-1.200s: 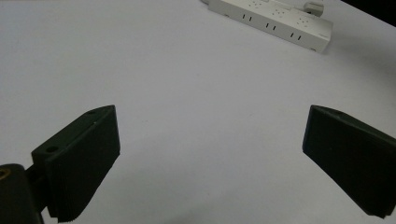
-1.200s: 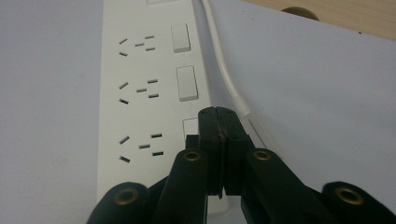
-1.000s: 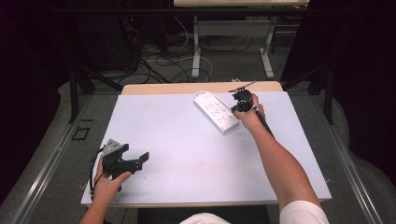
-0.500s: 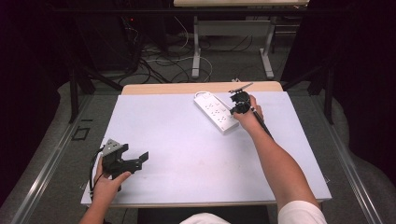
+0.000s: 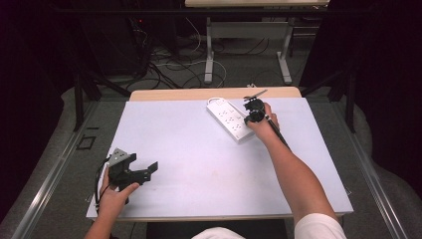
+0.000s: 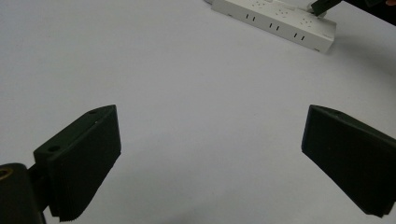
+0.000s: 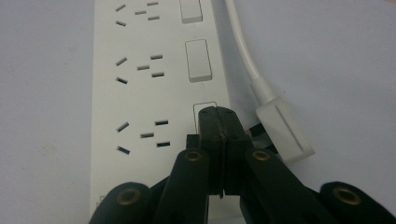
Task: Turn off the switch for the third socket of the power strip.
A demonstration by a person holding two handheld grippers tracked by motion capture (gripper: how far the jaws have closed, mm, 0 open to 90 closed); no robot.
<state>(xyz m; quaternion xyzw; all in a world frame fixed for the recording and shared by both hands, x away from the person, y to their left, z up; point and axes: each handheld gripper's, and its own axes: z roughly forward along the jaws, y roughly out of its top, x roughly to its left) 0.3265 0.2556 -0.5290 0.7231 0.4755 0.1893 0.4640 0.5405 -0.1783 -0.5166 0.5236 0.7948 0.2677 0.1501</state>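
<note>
- Right gripper view: I see my right gripper (image 7: 219, 122) clenched, its jaws pressed flat together with nothing between them, tips resting on the nearest rocker switch (image 7: 205, 108) of the white power strip (image 7: 140, 88).
- Just beside those tips, on the strip's switch side, lies the white cable (image 7: 247, 56), running along the strip's edge into a block-shaped end piece (image 7: 285, 130).
- High view: I have the right gripper (image 5: 253, 110) at the strip's (image 5: 230, 119) near end; the strip lies slantwise on the grey table (image 5: 199, 149).
- My left gripper (image 5: 130, 170) rests well apart from the strip, toward the table's near left corner.
- Left gripper view: its jaws stand wide, released, bare table between them; the strip (image 6: 275, 21) lies far ahead.
</note>
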